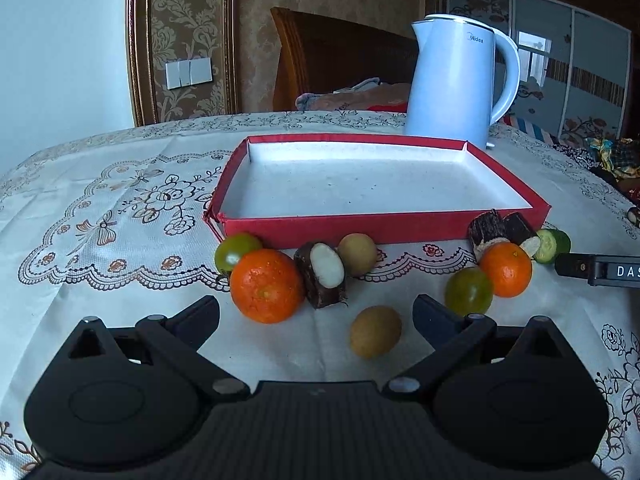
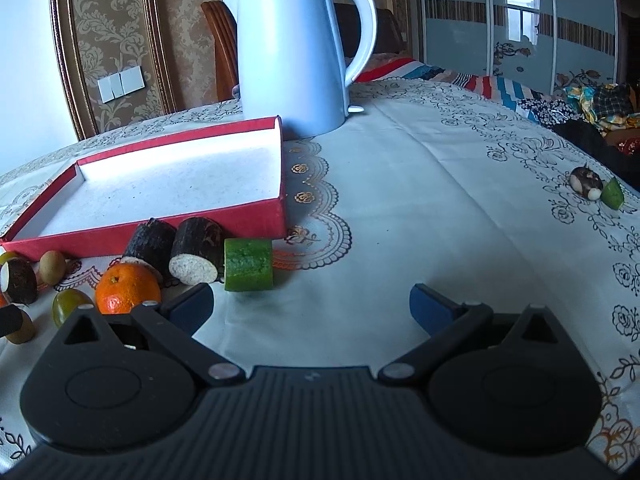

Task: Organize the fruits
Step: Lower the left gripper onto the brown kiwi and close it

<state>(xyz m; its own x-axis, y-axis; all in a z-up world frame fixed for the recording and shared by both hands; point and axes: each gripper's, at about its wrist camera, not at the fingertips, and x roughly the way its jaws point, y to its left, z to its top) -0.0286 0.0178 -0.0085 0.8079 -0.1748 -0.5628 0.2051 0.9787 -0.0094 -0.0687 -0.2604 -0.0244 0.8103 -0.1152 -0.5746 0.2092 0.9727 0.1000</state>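
One cucumber piece [image 2: 248,265] lies sideways, cut end facing left.

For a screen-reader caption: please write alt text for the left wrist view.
An open claw hovers over a tablecloth strewn with oranges, green tomatoes, kiwis and cut sugarcane. Behind them sit a red tray, nothing in it, and a white kettle.
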